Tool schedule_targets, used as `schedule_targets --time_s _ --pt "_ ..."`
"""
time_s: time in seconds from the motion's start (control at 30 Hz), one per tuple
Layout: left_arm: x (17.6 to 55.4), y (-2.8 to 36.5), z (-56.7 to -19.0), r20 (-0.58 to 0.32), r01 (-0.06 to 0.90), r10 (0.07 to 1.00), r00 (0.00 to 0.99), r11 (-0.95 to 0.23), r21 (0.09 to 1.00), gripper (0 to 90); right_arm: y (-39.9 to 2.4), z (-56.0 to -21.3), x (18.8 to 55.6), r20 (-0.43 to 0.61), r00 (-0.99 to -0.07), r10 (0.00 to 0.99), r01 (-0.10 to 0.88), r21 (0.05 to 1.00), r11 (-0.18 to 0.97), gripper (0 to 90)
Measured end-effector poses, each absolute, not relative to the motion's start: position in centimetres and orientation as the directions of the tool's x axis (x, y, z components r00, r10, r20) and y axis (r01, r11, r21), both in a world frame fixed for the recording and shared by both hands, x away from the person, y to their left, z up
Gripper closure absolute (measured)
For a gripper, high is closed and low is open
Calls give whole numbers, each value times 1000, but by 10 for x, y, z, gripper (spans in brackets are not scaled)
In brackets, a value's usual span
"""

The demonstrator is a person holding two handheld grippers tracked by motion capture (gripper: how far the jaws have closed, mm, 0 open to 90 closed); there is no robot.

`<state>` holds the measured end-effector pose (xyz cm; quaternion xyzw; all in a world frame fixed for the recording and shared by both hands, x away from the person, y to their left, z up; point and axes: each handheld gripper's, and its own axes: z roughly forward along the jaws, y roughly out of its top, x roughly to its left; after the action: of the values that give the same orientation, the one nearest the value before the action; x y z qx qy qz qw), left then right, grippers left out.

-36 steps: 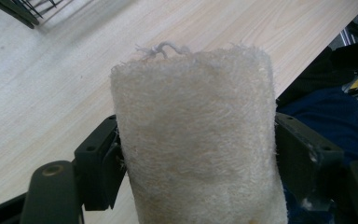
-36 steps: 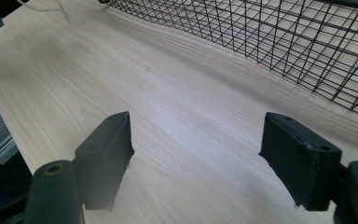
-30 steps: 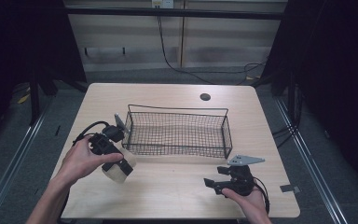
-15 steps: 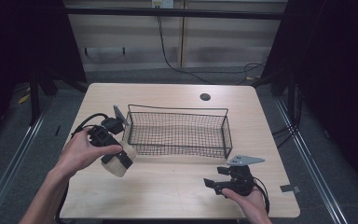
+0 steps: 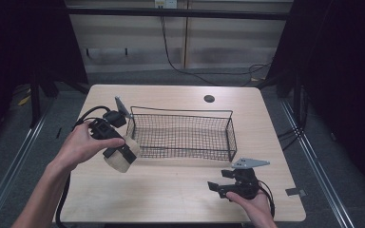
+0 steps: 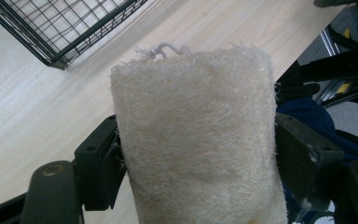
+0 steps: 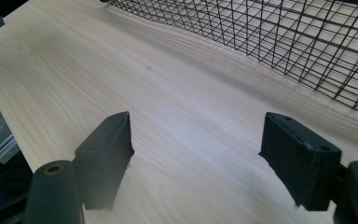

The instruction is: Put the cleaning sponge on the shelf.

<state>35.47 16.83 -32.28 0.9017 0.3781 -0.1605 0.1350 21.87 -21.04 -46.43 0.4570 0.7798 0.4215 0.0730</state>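
Count: one wire basket (image 5: pixel 183 135), one loofah roll (image 5: pixel 120 159), two claws, one worktop (image 5: pixel 171 194). One small dark round spot (image 5: pixel 209 99) sits on the worktop beyond the basket, and one dark scrap (image 5: pixel 294 192) lies at the near right edge. I can read no brand, label or writing on anything.

Left claw (image 5: pixel 123 154): my left hand (image 5: pixel 83 147) holds it off the worktop, just beside the basket's left end. The jaws stand partly open and press on the loofah roll from both sides. In the left gripper view the roll (image 6: pixel 198 140) spans the whole gap between the two black jaws, its pale fibrous surface toward the camera and a short loose thread (image 6: pixel 165 47) curling from its far end. The roll hangs clear of the worktop, outside the basket, near the basket's front left corner (image 6: pixel 58 63).

Right claw (image 5: pixel 218 186): my right hand (image 5: pixel 252 206) keeps it low at the near right of the worktop, well apart from the left one, in front of the basket's right end. In the right gripper view its jaws stand wide apart with bare wood (image 7: pixel 191 140) between them, gripping and touching nothing; the basket mesh (image 7: pixel 284 37) lies ahead of them.

Basket: black mesh, rectangular, standing on the middle of the worktop.
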Motion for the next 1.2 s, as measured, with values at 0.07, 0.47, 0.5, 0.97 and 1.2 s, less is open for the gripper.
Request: schedule_targets --time_s 0.07,0.47,0.5,0.97,1.2 --pt "357 167 -321 -395 728 639 661 -674 128 249 -210 -464 219 271 -572 774 651 724 228 244" --pt "368 155 -305 -347 739 668 659 -661 132 250 -211 -464 219 271 -573 773 650 725 228 244" --pt "368 153 -303 -344 737 667 661 -664 128 250 -211 -464 219 272 -573 773 651 725 227 245" --pt "382 138 -300 -329 777 711 621 -615 138 251 -210 -464 218 271 -576 771 651 723 231 244" --pt "390 129 -302 -321 821 760 566 -557 128 250 -211 -464 218 269 -580 769 646 727 233 244"
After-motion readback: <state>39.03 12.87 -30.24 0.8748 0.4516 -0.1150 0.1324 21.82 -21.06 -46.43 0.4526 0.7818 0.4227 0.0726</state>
